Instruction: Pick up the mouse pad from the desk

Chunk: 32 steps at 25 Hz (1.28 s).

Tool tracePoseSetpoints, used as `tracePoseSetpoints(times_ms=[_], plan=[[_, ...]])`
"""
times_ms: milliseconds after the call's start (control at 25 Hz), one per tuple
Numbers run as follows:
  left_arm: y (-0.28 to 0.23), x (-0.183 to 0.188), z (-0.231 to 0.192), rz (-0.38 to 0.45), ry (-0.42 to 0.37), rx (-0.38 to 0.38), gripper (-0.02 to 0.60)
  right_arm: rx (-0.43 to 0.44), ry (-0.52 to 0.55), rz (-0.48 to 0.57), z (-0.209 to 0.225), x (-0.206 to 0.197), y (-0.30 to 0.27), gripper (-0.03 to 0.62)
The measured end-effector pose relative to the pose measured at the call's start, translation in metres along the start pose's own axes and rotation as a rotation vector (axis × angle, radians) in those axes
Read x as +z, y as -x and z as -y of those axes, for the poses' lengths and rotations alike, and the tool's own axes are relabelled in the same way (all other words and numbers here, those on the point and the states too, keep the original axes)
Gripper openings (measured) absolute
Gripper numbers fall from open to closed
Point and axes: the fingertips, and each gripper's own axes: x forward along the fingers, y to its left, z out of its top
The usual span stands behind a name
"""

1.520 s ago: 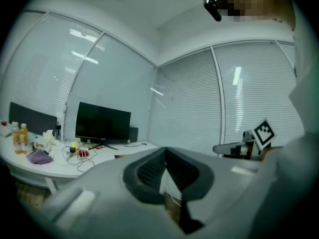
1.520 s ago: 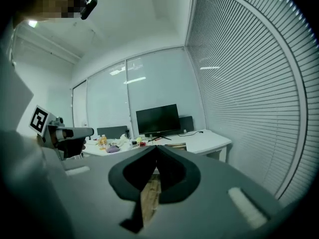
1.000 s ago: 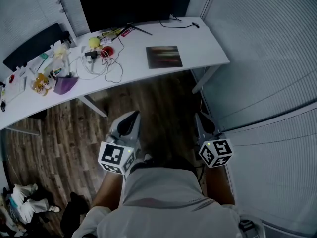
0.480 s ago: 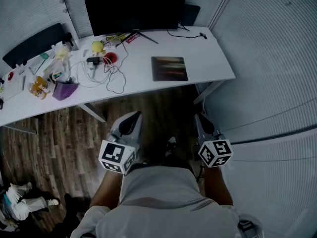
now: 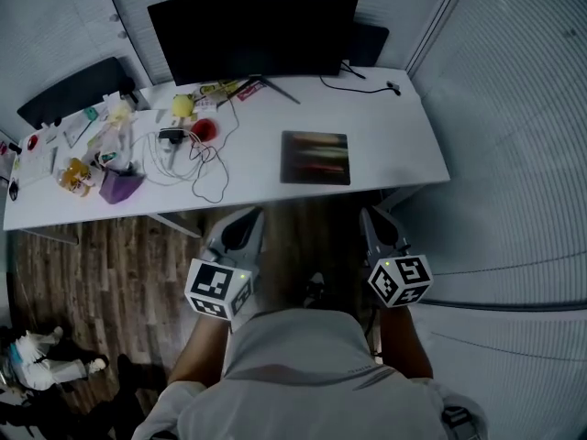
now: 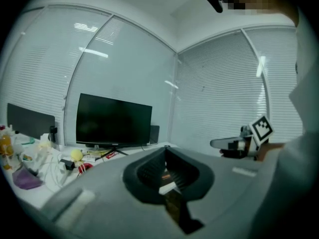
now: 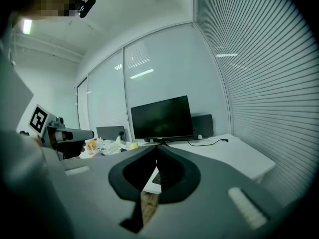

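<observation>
Counter (image 5: 394, 145) sits closer in the head view than a second ago, its near edge now just ahead of both tool tips, so the person is walking up and the approach isn't finished. Pad (image 5: 315, 157) lies flat on the counter's right half, right of the cables (image 5: 197, 159) and in front of the monitor (image 5: 252, 30), untouched. Left tool (image 5: 240, 220) and right tool (image 5: 376, 220) are held side by side near the waist, jaws together, empty, over the floor and short of the pad. Likely reach phase: next needs jaws opened and a tool brought to a pad edge
</observation>
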Motion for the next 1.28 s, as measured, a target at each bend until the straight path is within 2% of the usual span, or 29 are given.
tracePoseSetpoints(times_ms=[240,480,640,800,920,1120,1280], plan=[[-0.087,0.005,0.013,-0.052,0.003,0.046,0.003,0.014,-0.052,-0.026,0.093,0.010,-0.033,0.006],[-0.144,-0.006,0.011,-0.103,0.003,0.081,0.003,0.037,-0.081,-0.056,0.148,0.002,-0.071,0.008],[-0.169,-0.010,-0.006,-0.121,0.015,0.081,0.003,0.033,-0.093,-0.077,0.162,-0.003,-0.093,0.008],[-0.195,-0.013,-0.032,-0.135,0.028,0.042,0.003,0.000,-0.081,-0.099,0.169,-0.001,-0.122,0.006],[-0.213,-0.018,-0.066,-0.142,0.063,0.013,0.049,-0.045,-0.064,-0.115,0.171,0.005,-0.150,0.008],[-0.235,-0.019,-0.135,-0.153,0.101,-0.017,0.048,-0.093,-0.047,-0.145,0.153,0.014,-0.205,0.008],[-0.247,-0.027,-0.172,-0.182,0.116,-0.045,0.048,-0.120,-0.015,-0.179,0.142,0.014,-0.241,0.008]])
